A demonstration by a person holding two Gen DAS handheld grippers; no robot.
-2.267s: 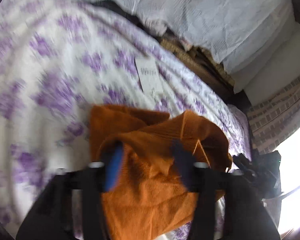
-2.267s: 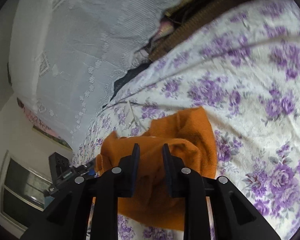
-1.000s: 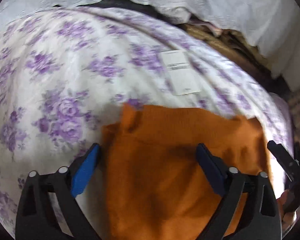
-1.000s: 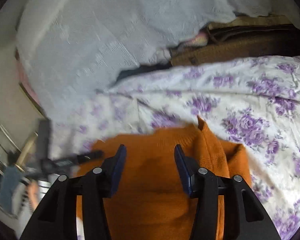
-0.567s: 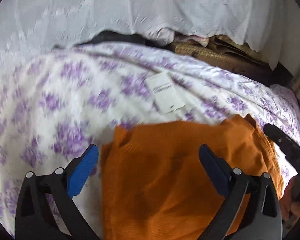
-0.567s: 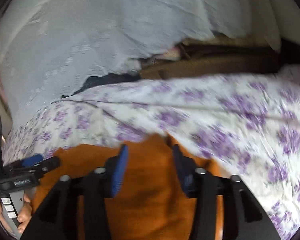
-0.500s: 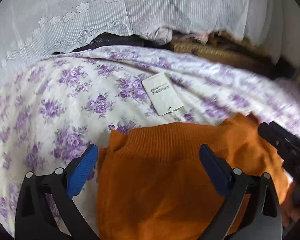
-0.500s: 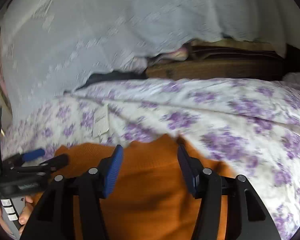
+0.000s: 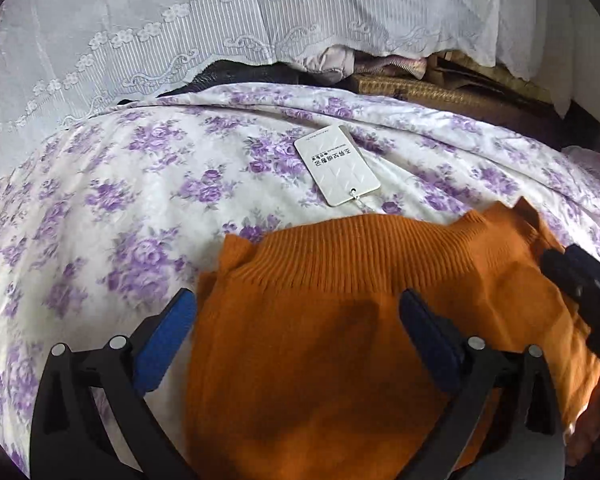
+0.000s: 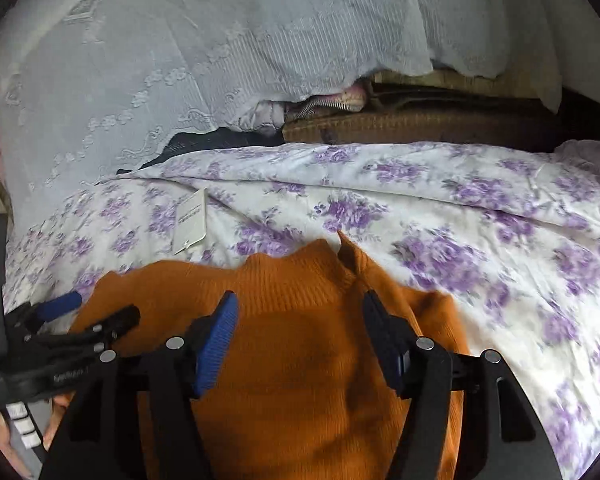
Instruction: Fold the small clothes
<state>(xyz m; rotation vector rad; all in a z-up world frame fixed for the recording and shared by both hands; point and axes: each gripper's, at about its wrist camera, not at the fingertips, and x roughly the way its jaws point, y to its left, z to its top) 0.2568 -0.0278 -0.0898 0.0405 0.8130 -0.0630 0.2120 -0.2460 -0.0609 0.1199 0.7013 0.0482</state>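
Since the earlier frames the orange sweater (image 9: 340, 340) has dropped from a bunched, lifted heap to lie flat on the flowered bedsheet (image 9: 120, 200), its white tag (image 9: 337, 170) beside the ribbed edge. Both tools have let go: the left gripper (image 9: 296, 320) stands spread wide, and the right gripper (image 10: 300, 320) is opening, its pads not pressing the knit under them. I judge the laying-out step finished; next, one side must be pinched and folded over.
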